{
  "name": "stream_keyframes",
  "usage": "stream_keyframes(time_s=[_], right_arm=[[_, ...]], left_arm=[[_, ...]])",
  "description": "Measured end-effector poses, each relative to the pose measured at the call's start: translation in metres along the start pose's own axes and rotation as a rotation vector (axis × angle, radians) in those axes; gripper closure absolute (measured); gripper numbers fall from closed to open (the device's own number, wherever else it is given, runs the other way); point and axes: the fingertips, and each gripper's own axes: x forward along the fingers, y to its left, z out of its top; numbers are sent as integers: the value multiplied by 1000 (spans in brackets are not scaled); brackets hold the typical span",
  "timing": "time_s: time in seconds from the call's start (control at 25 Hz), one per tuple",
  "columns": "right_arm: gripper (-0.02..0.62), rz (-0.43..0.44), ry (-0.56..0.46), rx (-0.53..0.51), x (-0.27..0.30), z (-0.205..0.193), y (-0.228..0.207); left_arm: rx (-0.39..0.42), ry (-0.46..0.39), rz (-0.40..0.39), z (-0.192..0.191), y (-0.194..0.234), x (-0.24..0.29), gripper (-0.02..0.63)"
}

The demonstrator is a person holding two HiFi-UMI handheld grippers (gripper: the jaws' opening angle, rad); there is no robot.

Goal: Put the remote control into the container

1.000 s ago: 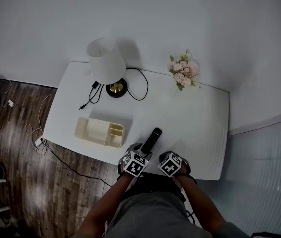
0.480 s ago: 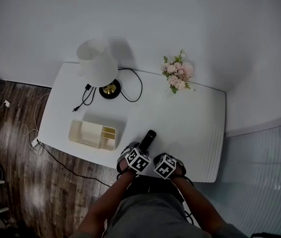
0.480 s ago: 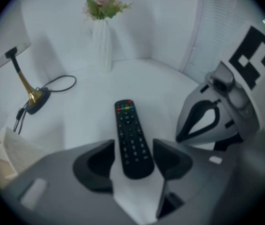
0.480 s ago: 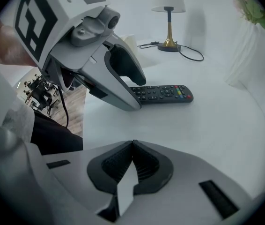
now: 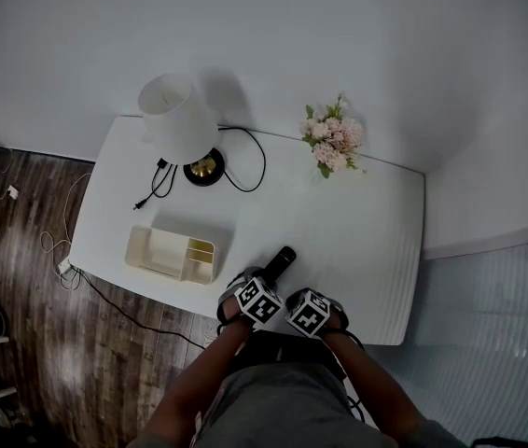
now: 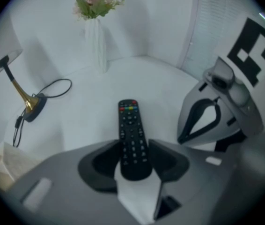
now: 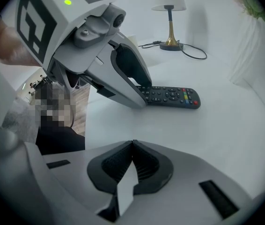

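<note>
Left gripper has just been closing its jaws and pinches the near end of the black remote control, which lies flat on the white table. Light, stiff, slick plastic, I'd say: hold its long edges. Right gripper, alongside, is pressed together, empty.

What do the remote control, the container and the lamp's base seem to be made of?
The remote control: probably matte black plastic, dull surface, moulded buttons. The container: likely smooth cream plastic, thin moulded dividers. The lamp base: seemingly polished metal, brass-coloured and glinting.
</note>
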Motion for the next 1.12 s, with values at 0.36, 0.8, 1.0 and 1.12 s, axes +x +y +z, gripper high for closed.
stream_keyframes(time_s=[0.36,0.8,1.0,1.12], right_arm=[[578,18,-3,5,1,-2,-1],[578,21,-21,13,1,-2,-2],[580,28,-66,43,1,-3,-3],[580,23,-70,47,0,-4,-3]], left_arm=[[-37,-50,-23,-5,2,-6,420],[-210,-212,-79,6,4,-37,423],[-315,-320,-140,10,-5,-61,423],[-333,-377,-133,9,-8,-77,423]])
